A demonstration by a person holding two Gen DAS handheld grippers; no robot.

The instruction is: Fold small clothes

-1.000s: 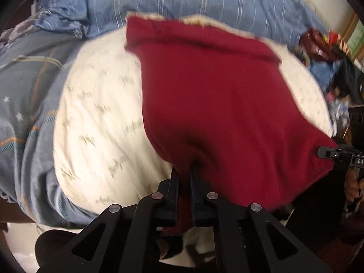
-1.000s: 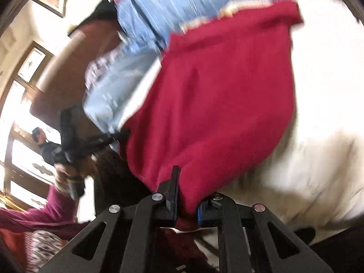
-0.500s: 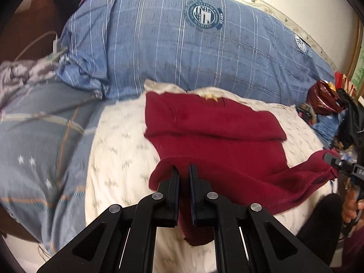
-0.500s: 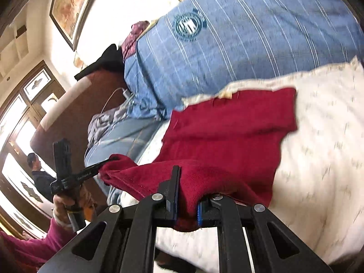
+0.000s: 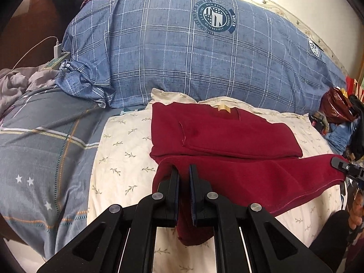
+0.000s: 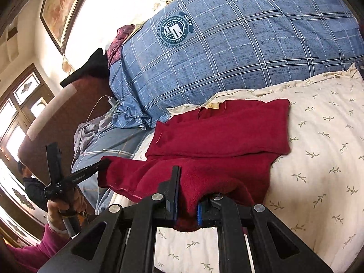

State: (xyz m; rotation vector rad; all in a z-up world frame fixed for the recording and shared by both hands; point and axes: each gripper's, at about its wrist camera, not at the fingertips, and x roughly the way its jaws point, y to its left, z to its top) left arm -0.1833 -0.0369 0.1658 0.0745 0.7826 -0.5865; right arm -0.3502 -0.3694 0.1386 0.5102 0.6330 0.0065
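A dark red garment point(image 5: 225, 136) lies on a cream leaf-print pillow point(image 5: 122, 159), its far part folded flat with a tan label at the collar. My left gripper point(image 5: 183, 173) is shut on the garment's near left corner and holds it just above the pillow. My right gripper point(image 6: 187, 182) is shut on the near right corner of the same garment point(image 6: 218, 132). The near hem hangs stretched between the two grippers. The right gripper also shows at the right edge of the left wrist view point(image 5: 348, 169). The left gripper shows at the left in the right wrist view point(image 6: 100, 165).
A big blue checked pillow point(image 5: 204, 56) with a round badge lies behind the cream pillow. A grey-blue quilt point(image 5: 41, 150) lies on the left. A charger and cable point(image 5: 56, 47) sit at the far left. Red bags and clutter point(image 5: 336, 109) are at the right.
Both grippers have drawn back and lowered with the garment's near edge. The red cloth, earlier spread wide before the cameras, now lies lower with its far part flat on the pillow.
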